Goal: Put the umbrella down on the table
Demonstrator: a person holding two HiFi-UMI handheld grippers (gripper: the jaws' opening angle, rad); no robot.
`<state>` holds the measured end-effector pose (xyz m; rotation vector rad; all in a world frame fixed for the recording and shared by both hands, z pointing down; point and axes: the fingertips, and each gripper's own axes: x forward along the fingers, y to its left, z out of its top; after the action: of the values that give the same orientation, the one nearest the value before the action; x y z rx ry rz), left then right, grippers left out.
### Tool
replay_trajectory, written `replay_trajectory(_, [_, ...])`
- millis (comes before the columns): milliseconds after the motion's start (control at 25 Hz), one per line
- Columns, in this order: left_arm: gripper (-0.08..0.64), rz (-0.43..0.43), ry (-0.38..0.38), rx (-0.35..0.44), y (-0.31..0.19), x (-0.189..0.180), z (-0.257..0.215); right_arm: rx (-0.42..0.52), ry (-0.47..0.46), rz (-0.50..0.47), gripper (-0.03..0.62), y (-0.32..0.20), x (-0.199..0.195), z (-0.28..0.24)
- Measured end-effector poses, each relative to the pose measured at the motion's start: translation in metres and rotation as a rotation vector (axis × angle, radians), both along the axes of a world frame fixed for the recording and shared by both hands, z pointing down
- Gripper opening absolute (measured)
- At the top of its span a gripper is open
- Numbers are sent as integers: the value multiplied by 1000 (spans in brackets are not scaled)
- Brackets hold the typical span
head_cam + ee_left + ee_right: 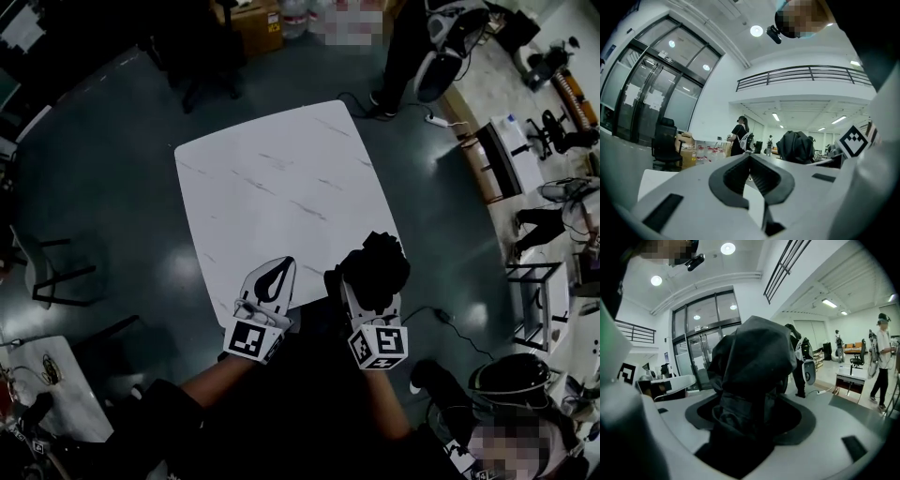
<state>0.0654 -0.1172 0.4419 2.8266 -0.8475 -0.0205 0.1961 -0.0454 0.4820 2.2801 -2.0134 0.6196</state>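
Near edge, head view: left gripper (287, 262) sits at 6 o'clock of the counter (272, 178), jaws brought together at the tips with nothing between them. Its marker cube (251, 339) faces the camera.

Right gripper (361, 286) is just beside it at 5 o'clock, jaws clamped on the umbrella (377, 262). In the right gripper view the black fabric (750, 376) fills the gap between the jaws and rises well above them.

Umbrella: black, folded, canopy bunched and creased in loose folds, and it stands roughly upright in the jaws. It sits over the counter's near right corner; can't tell whether it touches the top.

Counter: white, faint grey veining, rounded corners, bare apart from the grippers.

Around it:
- Dark glossy floor (112, 169).
- Dark chair (52, 272) at 9 o'clock, well apart.
- Power strip (438, 119) on the floor at 2 o'clock.
- Metal frame stand (536, 300) at 3 o'clock.

Far side: cardboard box (251, 21) at 12 o'clock, and a person (403, 47) stands at 1 o'clock. Left gripper view shows glass doors (651, 103), a black office chair (663, 143) and a balcony railing (806, 75) above.
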Motion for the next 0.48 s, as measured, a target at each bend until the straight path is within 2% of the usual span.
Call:
replay_trajectory(280, [8, -93, -45, -27, -41, 38, 15, -59, -41, -159, 339, -58, 19, 38])
replay_trajectory(480, [8, -178, -79, -55, -61, 39, 28, -125, -70, -300, 339, -100, 8, 69])
